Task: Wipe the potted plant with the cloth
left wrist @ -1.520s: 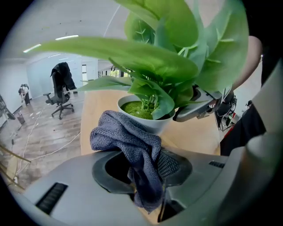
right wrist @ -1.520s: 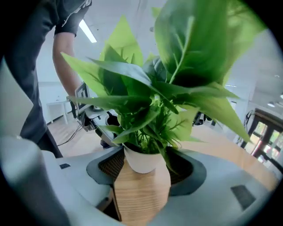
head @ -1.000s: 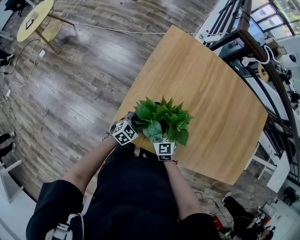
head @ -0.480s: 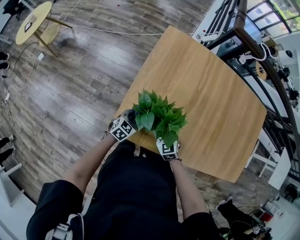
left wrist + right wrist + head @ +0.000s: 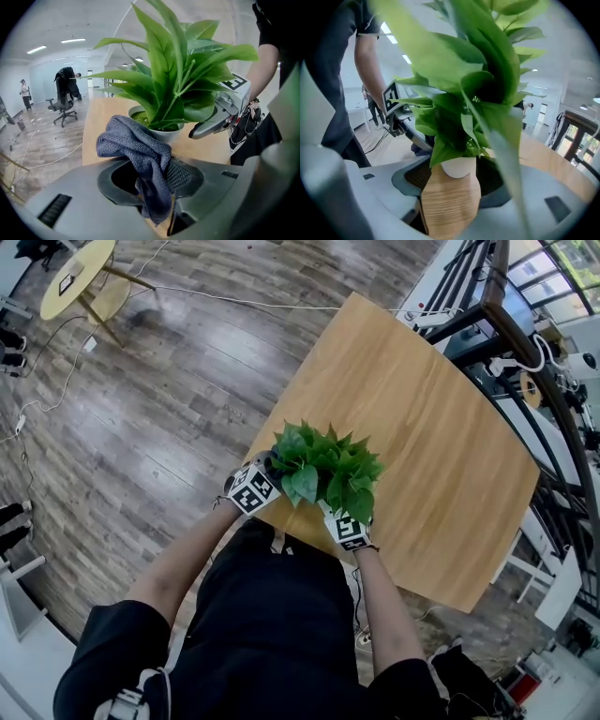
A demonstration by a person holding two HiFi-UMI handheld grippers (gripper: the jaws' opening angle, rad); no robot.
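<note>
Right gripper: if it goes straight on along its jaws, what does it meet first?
Probably the white pot, centred just beyond the open jaws of the right gripper. The low leaves may brush it first, as depth is unclear.

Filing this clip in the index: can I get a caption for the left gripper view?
Left gripper clamps a grey-blue cloth in front of the leafy potted plant on the wooden table.

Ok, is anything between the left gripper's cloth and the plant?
Nothing visible. The cloth, clamped in the left gripper, sits right before the pot; the right gripper is at its other side.
</note>
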